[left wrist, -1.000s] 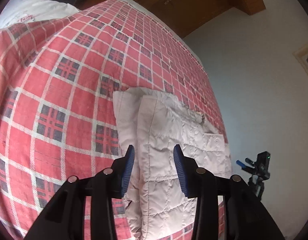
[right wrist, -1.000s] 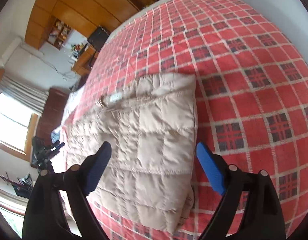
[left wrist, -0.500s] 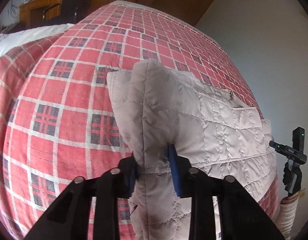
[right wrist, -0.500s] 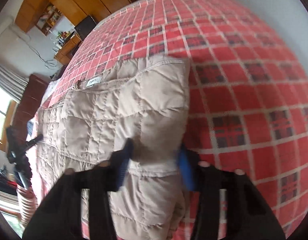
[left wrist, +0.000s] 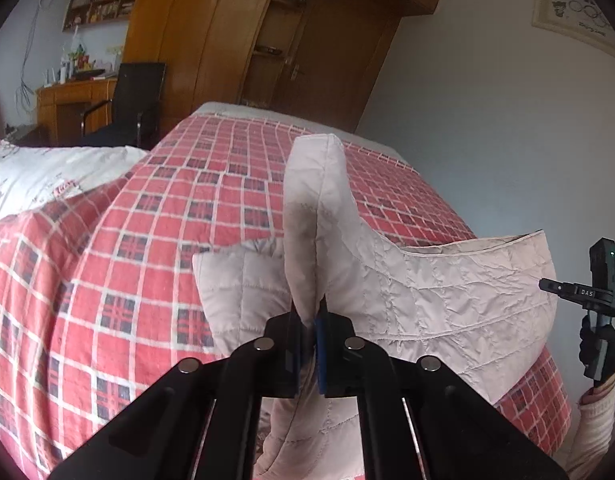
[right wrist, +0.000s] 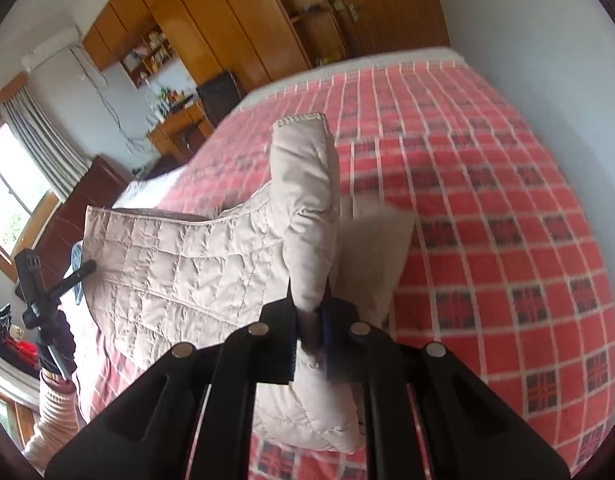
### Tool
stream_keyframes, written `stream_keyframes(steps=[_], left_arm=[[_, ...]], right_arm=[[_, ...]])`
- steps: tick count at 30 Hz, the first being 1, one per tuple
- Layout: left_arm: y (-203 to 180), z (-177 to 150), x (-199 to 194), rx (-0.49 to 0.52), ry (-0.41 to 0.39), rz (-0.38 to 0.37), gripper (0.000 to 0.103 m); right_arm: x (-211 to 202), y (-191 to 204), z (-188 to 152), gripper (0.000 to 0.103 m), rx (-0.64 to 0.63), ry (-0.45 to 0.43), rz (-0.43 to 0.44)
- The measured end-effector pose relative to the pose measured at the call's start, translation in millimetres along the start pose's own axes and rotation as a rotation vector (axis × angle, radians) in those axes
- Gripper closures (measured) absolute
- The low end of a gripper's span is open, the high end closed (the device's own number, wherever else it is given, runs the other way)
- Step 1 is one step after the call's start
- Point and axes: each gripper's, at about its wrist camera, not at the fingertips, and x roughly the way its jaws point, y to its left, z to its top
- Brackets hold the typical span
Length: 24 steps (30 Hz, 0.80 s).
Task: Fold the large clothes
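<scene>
A pale quilted padded jacket lies partly folded on a bed with a red plaid cover. My left gripper is shut on one corner of the jacket's near edge and holds it raised, so a flap stands upright. In the right wrist view the same jacket hangs between both grippers. My right gripper is shut on the opposite corner, lifted above the plaid cover. The jacket's lower layer stays on the bed.
A white printed quilt lies at the left of the bed. Wooden wardrobes, a desk and a dark chair stand beyond the bed's far end. A white wall runs along the right side. A window is at left.
Both grippers went from open over the flat jacket to shut on its near corners. They then lifted the edge up off the bed, and the views tilted up toward the room.
</scene>
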Motion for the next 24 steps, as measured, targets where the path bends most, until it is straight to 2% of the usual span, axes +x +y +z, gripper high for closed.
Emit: stream_keyframes(steps=[5, 10, 16, 20, 24], left_arm=[[7, 34, 16, -0.025, -0.042, 0.022, 0.098], [41, 46, 68, -0.121, 0.058, 0.01, 0.098], [75, 25, 134, -0.207, 0.215, 0.057, 0.097], [87, 10, 154, -0.218, 0.256, 0.062, 0.095], [90, 3, 155, -0.221, 0.265, 0.055, 0.092]], right_arm=[[9, -8, 36, 0.095, 0.031, -0.03, -0.011], [54, -33, 59, 0.095, 0.108, 0.01, 0.003], [116, -61, 53, 0.095, 0.204, 0.102, -0.052], [142, -81, 41, 0.094, 0.252, 0.143, -0.061], [150, -88, 32, 0.09, 0.262, 0.158, -0.058]])
